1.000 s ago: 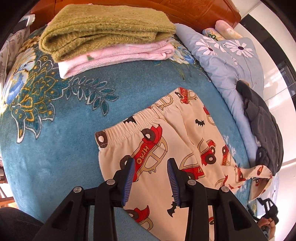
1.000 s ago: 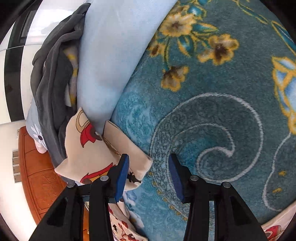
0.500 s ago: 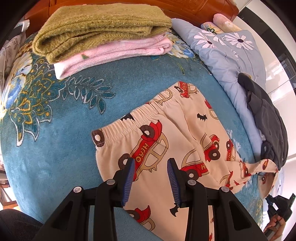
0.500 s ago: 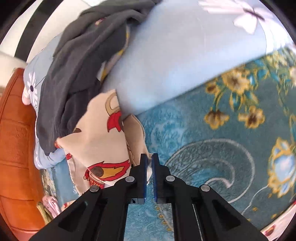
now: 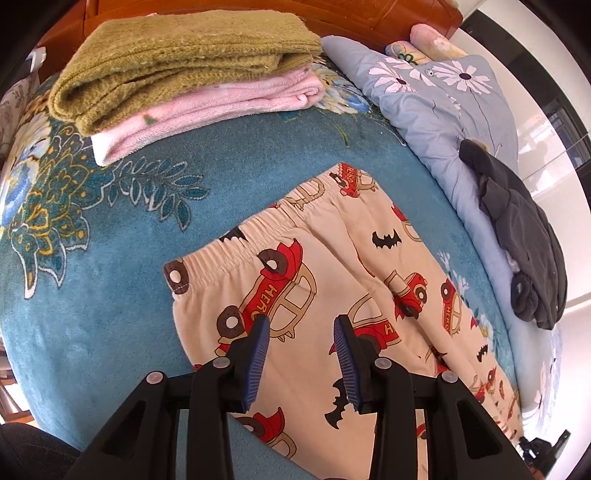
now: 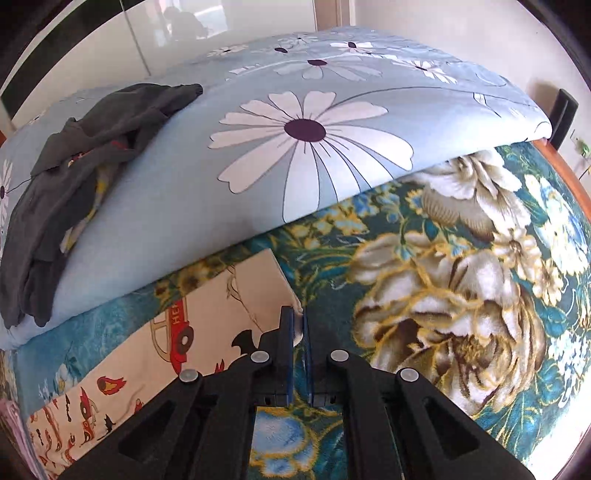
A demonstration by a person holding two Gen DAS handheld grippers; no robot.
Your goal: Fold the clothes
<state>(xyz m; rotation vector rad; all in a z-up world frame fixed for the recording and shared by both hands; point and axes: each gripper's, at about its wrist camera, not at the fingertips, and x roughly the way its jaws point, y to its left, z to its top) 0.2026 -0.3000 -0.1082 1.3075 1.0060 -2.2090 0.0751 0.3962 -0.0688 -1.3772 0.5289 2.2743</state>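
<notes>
Cream children's pants (image 5: 332, 266) printed with red cars and black bats lie flat on the teal floral blanket (image 5: 110, 258), waistband toward the headboard. My left gripper (image 5: 301, 325) hovers over the seat of the pants, jaws apart, with nothing pinched between its blue pads. In the right wrist view one pant leg (image 6: 221, 325) stretches out straight across the blanket. There my right gripper (image 6: 298, 317) is shut on the corner of the leg's hem.
A folded green knit (image 5: 184, 62) rests on a folded pink garment (image 5: 221, 103) near the wooden headboard (image 5: 369, 22). A light-blue daisy duvet (image 6: 295, 147) is heaped along the bed's side, with a crumpled dark grey garment (image 6: 74, 147) on top.
The right gripper shut on the leg hem, then swung and pulled it away from the duvet, so the leg now lies straight. The left gripper stayed over the pants, unchanged.
</notes>
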